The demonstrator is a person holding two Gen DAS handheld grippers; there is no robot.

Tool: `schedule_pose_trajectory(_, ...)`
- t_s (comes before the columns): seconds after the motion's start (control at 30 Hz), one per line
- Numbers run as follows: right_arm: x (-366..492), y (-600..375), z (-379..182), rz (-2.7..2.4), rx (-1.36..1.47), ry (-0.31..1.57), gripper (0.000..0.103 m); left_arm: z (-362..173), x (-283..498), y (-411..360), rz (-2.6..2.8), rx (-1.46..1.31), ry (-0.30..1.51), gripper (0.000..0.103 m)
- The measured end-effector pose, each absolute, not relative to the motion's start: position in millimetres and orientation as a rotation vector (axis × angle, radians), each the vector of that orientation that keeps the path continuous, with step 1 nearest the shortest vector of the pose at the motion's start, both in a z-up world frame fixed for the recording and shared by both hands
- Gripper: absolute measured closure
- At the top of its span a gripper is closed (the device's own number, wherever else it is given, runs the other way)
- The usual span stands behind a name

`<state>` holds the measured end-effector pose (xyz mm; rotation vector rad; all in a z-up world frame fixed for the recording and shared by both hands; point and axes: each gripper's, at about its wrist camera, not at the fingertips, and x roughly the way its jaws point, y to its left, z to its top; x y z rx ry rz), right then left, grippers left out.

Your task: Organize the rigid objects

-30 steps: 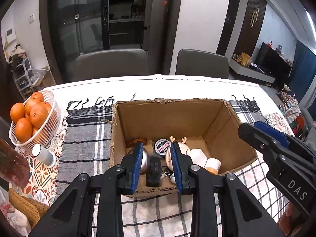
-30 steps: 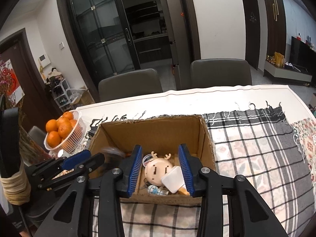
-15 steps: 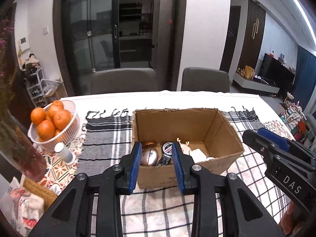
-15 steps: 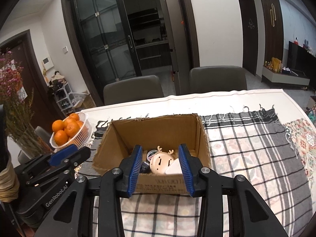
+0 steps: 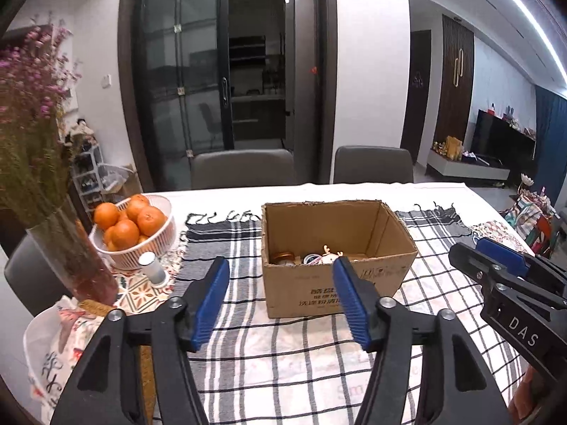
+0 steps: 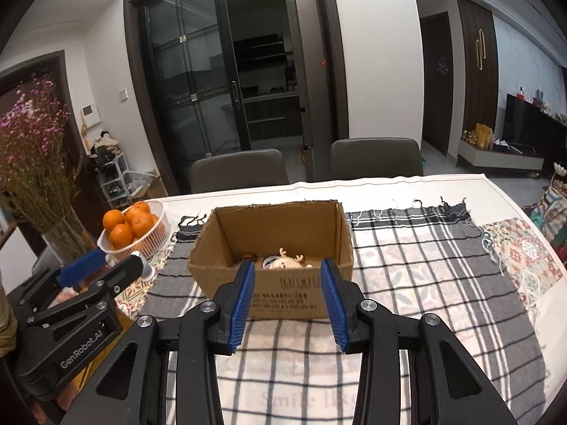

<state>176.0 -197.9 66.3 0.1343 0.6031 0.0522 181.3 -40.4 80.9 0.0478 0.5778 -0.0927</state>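
**Both grippers off the box, nothing in hand**

From the left wrist view, we see our left gripper [image 5: 280, 301] held over the checked cloth [image 5: 301, 361], short of the cardboard box [image 5: 336, 283]. Its jaws are opening and nothing lies between them. The box stands mid-tabletop on the cloth; inside show a small tin [image 5: 312, 258], a brown-lidded jar [image 5: 282, 257] and an antlered toy [image 5: 331, 253]. A basket of oranges [image 5: 133, 228], a small white bottle [image 5: 152, 267] and a vase of flowers [image 5: 71, 255] sit toward the left edge.

From the right wrist view, our right gripper [image 6: 287, 301] hangs before the box's near wall, its jaws a modest gap apart and empty. The toy peeks over the rim.

We judge the packing step to be finished or between items. Next we need a rigid piece still outside; the white bottle is the only candidate, if it belongs to the task at all.
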Motion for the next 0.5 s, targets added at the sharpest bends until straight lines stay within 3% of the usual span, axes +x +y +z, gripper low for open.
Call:
schedule_pose_trajectory(0.17, 152.7, -201.3, 63.1, 0.033, 0.141, 0.610, 0.059, 82.7, 153.9, -38.5, -0.074, 0.053, 0.539, 0.033)
schedule_pose_trajectory(0.33, 130.8, -201.1, 61.1, 0.009, 0.130, 0.600, 0.045, 81.2, 130.5, -36.5, -0.056, 0.064, 0.506, 0.019)
schedule_pose_trajectory(0.5, 111.5, -200.6, 62.0, -0.027, 0.110, 0.579, 0.032, 78.5, 113.5, -33.4, -0.036, 0.061, 0.487, 0.010)
